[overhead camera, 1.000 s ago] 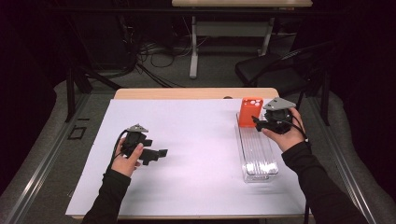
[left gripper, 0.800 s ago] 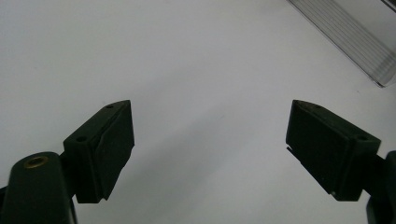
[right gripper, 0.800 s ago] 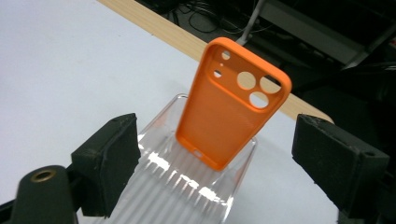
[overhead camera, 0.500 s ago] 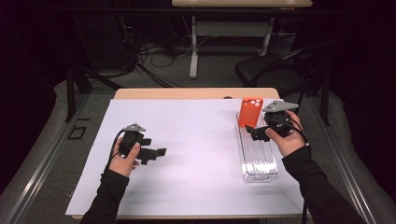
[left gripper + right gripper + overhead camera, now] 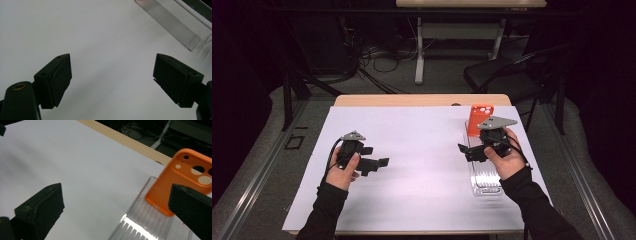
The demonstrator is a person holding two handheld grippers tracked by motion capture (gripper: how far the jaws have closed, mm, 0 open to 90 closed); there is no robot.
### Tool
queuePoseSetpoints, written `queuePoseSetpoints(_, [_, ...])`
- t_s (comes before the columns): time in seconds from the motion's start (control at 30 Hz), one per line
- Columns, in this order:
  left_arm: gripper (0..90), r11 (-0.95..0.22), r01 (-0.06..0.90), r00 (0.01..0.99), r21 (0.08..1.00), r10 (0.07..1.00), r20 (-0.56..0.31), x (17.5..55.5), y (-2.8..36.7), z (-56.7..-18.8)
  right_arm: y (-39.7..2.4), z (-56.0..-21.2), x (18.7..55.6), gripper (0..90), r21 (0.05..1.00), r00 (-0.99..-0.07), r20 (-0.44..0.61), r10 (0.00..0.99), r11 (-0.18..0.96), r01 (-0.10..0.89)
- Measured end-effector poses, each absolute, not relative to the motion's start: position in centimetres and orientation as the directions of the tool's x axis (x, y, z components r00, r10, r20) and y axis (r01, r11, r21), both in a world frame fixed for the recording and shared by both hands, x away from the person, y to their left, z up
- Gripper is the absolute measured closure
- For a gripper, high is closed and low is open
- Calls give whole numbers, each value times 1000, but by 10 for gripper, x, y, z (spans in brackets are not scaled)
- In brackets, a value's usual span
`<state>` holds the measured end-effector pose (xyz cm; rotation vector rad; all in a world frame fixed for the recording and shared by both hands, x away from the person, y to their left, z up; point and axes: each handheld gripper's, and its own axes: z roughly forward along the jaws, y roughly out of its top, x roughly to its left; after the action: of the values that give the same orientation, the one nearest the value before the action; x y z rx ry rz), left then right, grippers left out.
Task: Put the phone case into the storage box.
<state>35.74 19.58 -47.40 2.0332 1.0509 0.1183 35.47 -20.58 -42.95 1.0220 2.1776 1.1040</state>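
Observation:
An orange phone case (image 5: pixel 480 119) (image 5: pixel 180 180) stands upright at the far end of a clear ridged rack (image 5: pixel 486 177) (image 5: pixel 140 227) on the right of the white sheet. My right gripper (image 5: pixel 465 152) (image 5: pixel 117 202) hovers over the rack just short of the case. Its jaws have just been opening and stand wide with nothing between them. My left gripper (image 5: pixel 377 156) (image 5: pixel 112 75) rests open low over bare sheet at the left, pointing right. The rack's near end (image 5: pixel 172 25) shows in the left gripper view.
The white sheet (image 5: pixel 422 165) covers most of the wooden table (image 5: pixel 412 100), whose far edge stays bare. A black chair (image 5: pixel 512 80) stands beyond the far right corner. Cables (image 5: pixel 372 65) and another table's legs lie on the floor behind.
My right gripper has drawn back from the orange case toward the person and a little left, with its jaws wider. The case stays upright in the rack. The left gripper has kept still.

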Motion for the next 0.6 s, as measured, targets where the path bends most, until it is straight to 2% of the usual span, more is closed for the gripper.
queuePoseSetpoints(0.2, [157, -319, 624, 661, 714, 702, -264, 355, 194, -471, -186, -436, 344, 0, 828, -624, -78, 778, 399, 394])
queuePoseSetpoints(0.33, [158, -326, 621, 666, 713, 699, -260, 354, 194, -470, -176, -447, 338, 0, 837, -648, -17, 762, 365, 408])
queuePoseSetpoints(0.6, [158, -334, 611, 677, 718, 691, -255, 352, 192, -470, -158, -469, 324, 0, 837, -688, -11, 726, 384, 391])
